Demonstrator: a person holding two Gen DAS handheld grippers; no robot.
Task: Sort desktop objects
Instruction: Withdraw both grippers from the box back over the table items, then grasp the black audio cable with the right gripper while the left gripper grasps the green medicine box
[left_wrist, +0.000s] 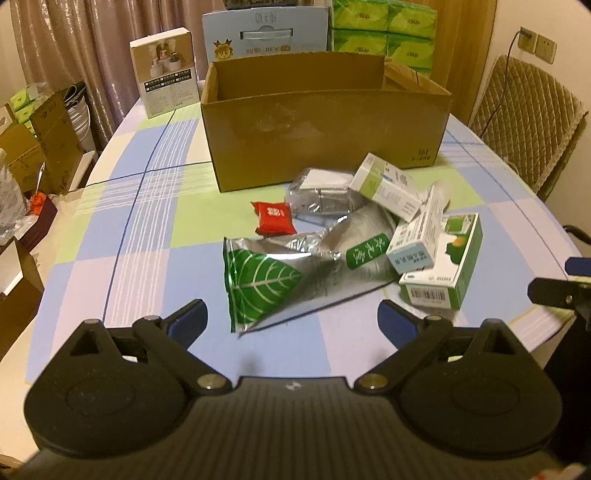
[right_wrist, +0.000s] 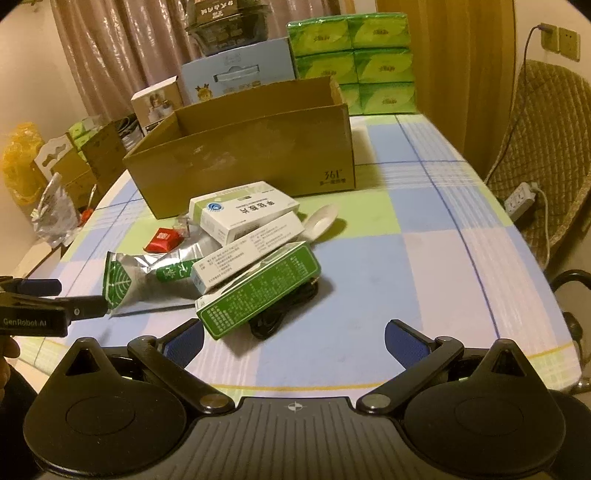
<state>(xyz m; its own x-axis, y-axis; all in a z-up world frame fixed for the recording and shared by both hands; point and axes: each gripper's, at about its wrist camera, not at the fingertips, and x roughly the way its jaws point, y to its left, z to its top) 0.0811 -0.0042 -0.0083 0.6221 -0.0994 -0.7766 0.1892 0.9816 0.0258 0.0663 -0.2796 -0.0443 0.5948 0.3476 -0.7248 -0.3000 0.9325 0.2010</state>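
Left wrist view shows the left gripper (left_wrist: 291, 321) with its jaws wide apart and nothing between them, low over the checked worktop (left_wrist: 155, 229), just before a silver bag with a green leaf (left_wrist: 258, 284). Behind the bag lie a small red packet (left_wrist: 273, 218), two white medicine boxes (left_wrist: 391, 188) and a green box (left_wrist: 450, 266), all in a heap in front of the open cardboard box (left_wrist: 317, 125). Right wrist view shows the right gripper (right_wrist: 293, 345) also wide open and empty, near the green box (right_wrist: 258, 291), under which a black cable (right_wrist: 280, 314) is partly hidden.
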